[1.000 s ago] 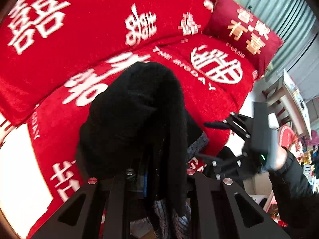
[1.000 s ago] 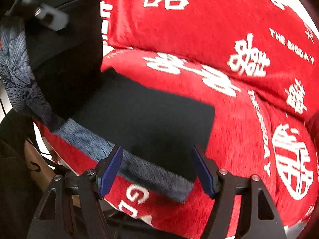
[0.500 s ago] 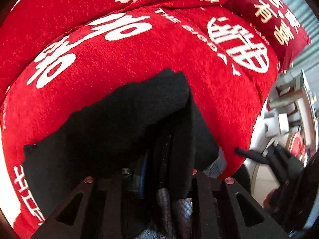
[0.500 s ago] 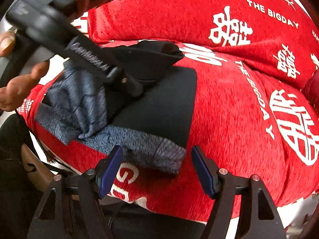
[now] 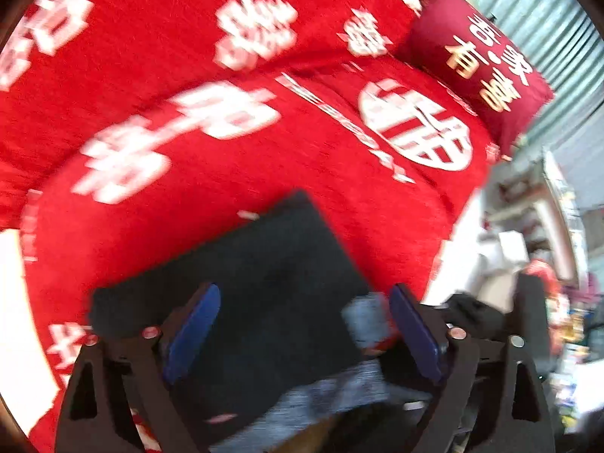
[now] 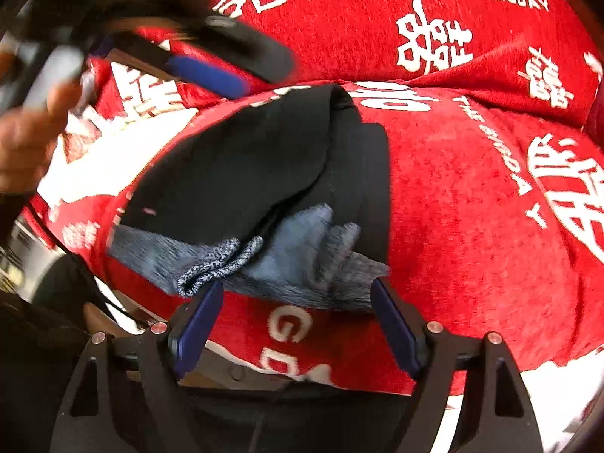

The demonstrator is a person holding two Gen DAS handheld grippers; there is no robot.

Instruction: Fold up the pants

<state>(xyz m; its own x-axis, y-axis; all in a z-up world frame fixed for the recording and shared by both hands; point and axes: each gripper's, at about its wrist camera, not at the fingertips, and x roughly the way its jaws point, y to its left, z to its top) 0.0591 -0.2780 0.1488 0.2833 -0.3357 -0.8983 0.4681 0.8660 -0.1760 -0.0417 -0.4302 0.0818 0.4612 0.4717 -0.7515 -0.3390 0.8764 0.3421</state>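
— Left wrist view: the left gripper (image 5: 302, 334) has just been opening its jaws. They stand wide, the pants (image 5: 260, 287) below and between them, not pressed.

— And where are the pants lying?

— Folded, black with a grey waistband (image 6: 234, 264), on the red cover (image 6: 472, 196) near its front edge.

— The right gripper (image 6: 298, 324)?

— Its jaws have also just been opening wider. They hold nothing and hover just beside the waistband. A hand (image 6: 26, 151) is at the left edge.

Red-covered sofa (image 6: 472, 196), apparently; folded pants (image 6: 264, 158).
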